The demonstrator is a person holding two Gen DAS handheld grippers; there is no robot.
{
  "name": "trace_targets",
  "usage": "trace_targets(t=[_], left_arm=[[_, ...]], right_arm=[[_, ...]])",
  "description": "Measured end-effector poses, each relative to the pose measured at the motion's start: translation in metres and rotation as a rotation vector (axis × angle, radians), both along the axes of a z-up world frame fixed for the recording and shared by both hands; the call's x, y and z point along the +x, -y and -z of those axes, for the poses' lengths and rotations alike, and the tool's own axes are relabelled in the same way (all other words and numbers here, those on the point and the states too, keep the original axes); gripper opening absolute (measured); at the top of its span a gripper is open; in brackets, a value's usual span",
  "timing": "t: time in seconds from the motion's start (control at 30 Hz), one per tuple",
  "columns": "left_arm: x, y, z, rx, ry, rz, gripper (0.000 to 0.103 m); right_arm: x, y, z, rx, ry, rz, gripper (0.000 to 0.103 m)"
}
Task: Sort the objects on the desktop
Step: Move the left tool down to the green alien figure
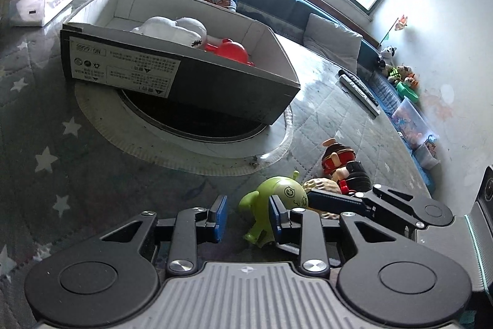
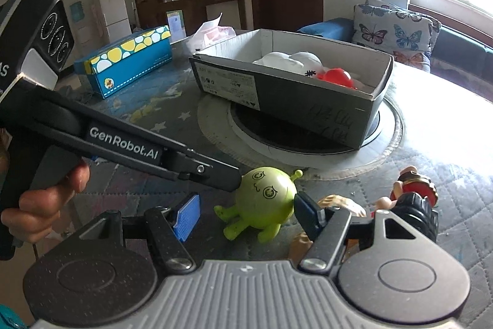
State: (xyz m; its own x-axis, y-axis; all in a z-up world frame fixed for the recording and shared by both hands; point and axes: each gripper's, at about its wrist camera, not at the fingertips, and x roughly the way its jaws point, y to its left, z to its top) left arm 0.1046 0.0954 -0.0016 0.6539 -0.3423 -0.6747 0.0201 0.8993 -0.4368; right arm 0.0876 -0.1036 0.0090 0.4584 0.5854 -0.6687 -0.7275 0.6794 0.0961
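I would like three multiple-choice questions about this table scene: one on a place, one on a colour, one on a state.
1. Where is the red toy?
A. inside the open box
B. on the quilt
C. in a gripper

2. What colour is the round toy with drawn eyes?
A. blue
B. green
C. white

3. How is the right gripper?
A. shut tight, empty
B. out of view
C. open around the green toy

Answers: 1 A, it lies beside a white toy within the walls. 2 B, its body is lime green. 3 C, gaps show beside both pads.

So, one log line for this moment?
left gripper: open, beside green toy | right gripper: open around green toy, no grip seen | box: holds white toy, red toy
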Motion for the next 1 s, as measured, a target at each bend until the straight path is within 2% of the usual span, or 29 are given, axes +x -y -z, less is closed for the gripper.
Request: trace_targets(t=[0.3, 0.53, 0.73, 0.8, 0.87, 1.0], left_arm=[[-0.004, -0.015, 0.000, -0.010, 0.005, -0.052, 0.032], [-0.007, -0.023, -0.002, -0.016, 0.010, -0.070, 0.032], [-0.012, -0.025, -0.002, -0.034, 0.001, -0.070, 0.032], [-0.014, -0.025, -0.001, -0.034, -0.002, -0.062, 0.032], [-0.016, -0.024, -0.001, -0.032, -0.006, -0.057, 0.032], [-0.018, -0.027, 0.001, -0.040, -0.017, -0.061, 0.032]], right_arm=[[-0.012, -0.006, -0.001, 0.015, -0.041, -0.078, 0.068], [-0.021, -0.009, -0.007, 0.012, -0.014, -0.111, 0.068], [-0.005, -0.002, -0.019, 0.033, 0.020, -0.069, 0.069], [0.002, -0.003, -0.018, 0.029, 0.016, -0.069, 0.070], [0.008, -0.005, -0.014, 0.018, 0.014, -0.071, 0.077], [0.017, -0.009, -0.006, -0.009, 0.001, -0.075, 0.077]])
